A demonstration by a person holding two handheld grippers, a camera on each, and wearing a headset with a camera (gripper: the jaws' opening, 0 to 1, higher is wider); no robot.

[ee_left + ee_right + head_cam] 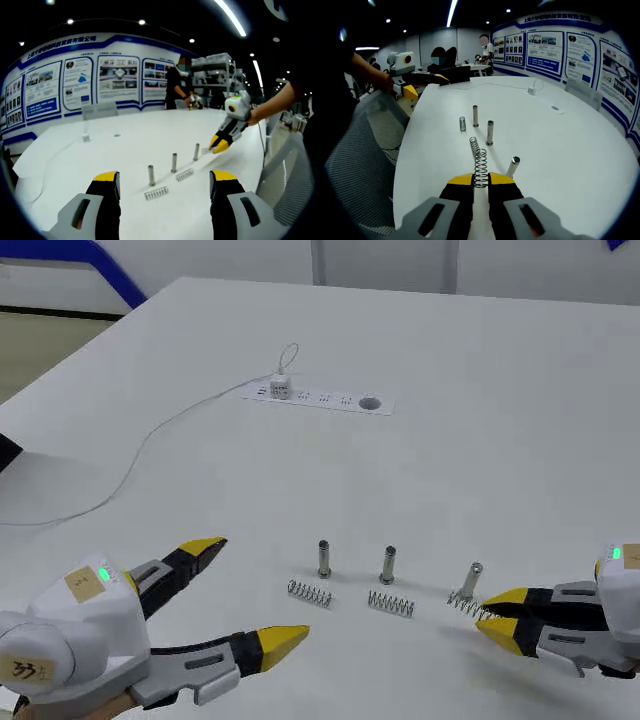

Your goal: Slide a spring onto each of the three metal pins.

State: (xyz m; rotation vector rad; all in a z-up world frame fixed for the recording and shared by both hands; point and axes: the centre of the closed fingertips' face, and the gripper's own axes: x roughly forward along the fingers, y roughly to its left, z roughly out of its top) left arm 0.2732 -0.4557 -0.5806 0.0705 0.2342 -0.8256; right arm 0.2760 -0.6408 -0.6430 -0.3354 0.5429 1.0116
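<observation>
Your right tool (pixel 480 181) is clenched on the right spring (pixel 480 167), whose far end lies just beside the leaning pin (pixel 512 166). Your left tool (pixel 262 590) hangs spread wide above the counter (pixel 450 470). The left pin (pixel 324 558) and middle pin (pixel 388 564) stand upright, the left spring (pixel 309 592) and middle spring (pixel 390 603) lying loose before them.

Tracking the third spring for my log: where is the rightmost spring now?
In the head view the rightmost spring is at the right, its end pinched in the right gripper, beside the foot of the leaning rightmost pin.
</observation>
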